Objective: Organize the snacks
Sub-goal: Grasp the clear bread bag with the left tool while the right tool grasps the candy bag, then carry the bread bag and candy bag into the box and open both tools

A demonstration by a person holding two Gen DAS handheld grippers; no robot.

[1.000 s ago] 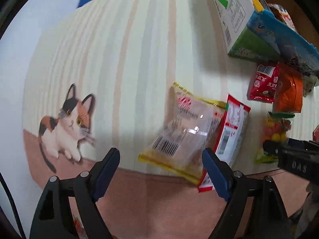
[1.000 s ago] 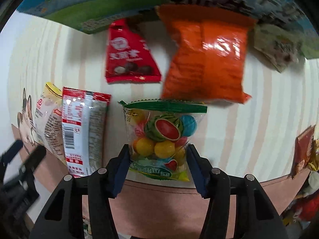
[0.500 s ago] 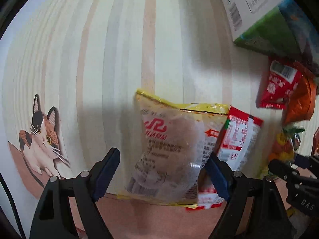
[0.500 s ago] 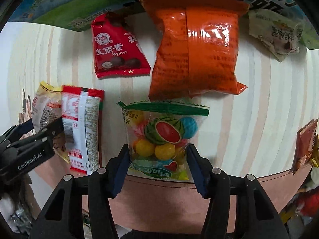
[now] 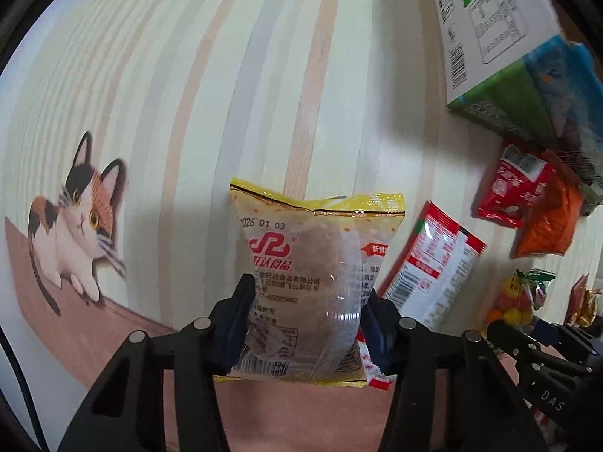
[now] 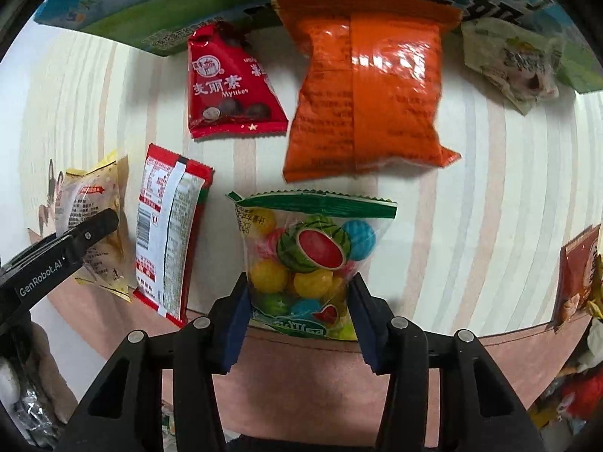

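Clearly my left tool was clamped on the yellow pastry packet, jaws pinching its lower sides, packet tilted up off the tabletop. Judged it light, puffy, slick film, cake inside crushable, so I'd grip the sealed edges, not the middle. My right tool had its pads against both sides of the candy bag, closed on it at the tabletop's front edge. Bag looked lumpy and soft; balls could shift. Red-white packet lay between the two.
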